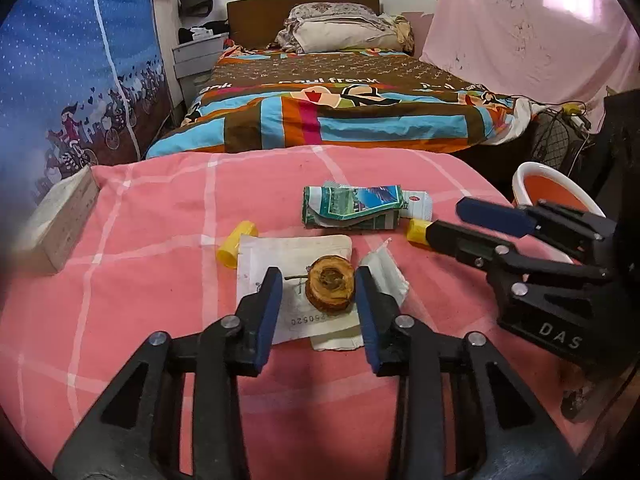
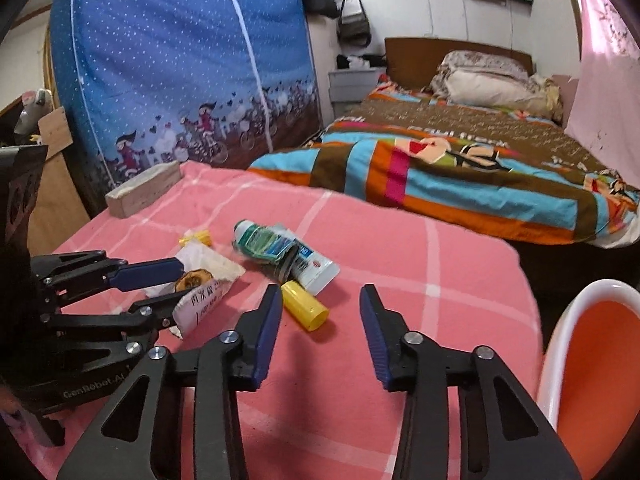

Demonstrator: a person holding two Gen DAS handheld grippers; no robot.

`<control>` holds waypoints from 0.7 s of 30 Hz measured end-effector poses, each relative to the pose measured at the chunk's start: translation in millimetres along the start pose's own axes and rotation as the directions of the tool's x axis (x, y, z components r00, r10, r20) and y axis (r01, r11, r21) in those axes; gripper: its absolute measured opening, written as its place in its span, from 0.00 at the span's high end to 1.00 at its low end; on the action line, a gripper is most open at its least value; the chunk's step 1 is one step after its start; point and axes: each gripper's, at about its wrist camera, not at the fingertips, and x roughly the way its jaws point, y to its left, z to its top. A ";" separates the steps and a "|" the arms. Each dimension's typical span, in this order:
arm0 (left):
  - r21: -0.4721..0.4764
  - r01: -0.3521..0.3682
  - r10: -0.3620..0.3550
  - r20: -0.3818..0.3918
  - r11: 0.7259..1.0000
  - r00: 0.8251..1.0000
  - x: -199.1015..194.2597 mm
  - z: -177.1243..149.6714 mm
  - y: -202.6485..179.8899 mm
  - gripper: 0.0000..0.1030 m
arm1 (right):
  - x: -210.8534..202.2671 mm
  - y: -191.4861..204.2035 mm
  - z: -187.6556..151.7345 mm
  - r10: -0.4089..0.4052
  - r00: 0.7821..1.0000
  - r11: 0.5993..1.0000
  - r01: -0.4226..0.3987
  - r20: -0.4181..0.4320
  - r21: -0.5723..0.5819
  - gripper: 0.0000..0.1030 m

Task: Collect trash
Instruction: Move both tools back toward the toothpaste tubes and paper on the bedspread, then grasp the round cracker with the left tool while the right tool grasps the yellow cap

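A brown apple core (image 1: 330, 283) lies on white paper packets (image 1: 296, 276) on the pink checked cloth (image 1: 160, 264). My left gripper (image 1: 319, 286) is open, its fingers on either side of the core without touching it; it also shows in the right wrist view (image 2: 178, 282). Beyond lie a crumpled green-blue carton (image 1: 352, 210) with a white tube (image 1: 416, 204), and two yellow caps (image 1: 236, 242) (image 1: 417, 231). My right gripper (image 2: 320, 312) is open and empty over the cloth, just right of one yellow cap (image 2: 305, 306). An orange and white bin (image 2: 596, 376) stands at the right edge.
A pale wooden block (image 1: 60, 220) sits at the table's far left corner. A bed with a colourful quilt (image 1: 340, 116) lies behind the table. A blue fabric wardrobe (image 1: 72, 60) stands at the left, a pink curtain (image 1: 540, 28) at the right.
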 end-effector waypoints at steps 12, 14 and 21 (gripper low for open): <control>-0.015 0.010 -0.010 0.024 1.000 1.000 -3.5 -0.2 2.9 0.63 | 9.1 8.5 -1.1 0.033 0.997 0.999 -0.035 -0.064 -0.035 0.82; -0.025 0.007 -0.006 0.044 1.000 0.999 -7.3 -0.3 4.3 0.63 | 7.8 9.6 -1.4 0.037 0.998 0.999 -0.039 -0.057 -0.035 0.84; -0.065 -0.011 0.021 0.166 0.998 0.986 -30.8 -4.1 12.2 0.63 | -4.7 15.4 -2.2 0.036 0.999 0.998 -0.035 0.013 -0.052 0.86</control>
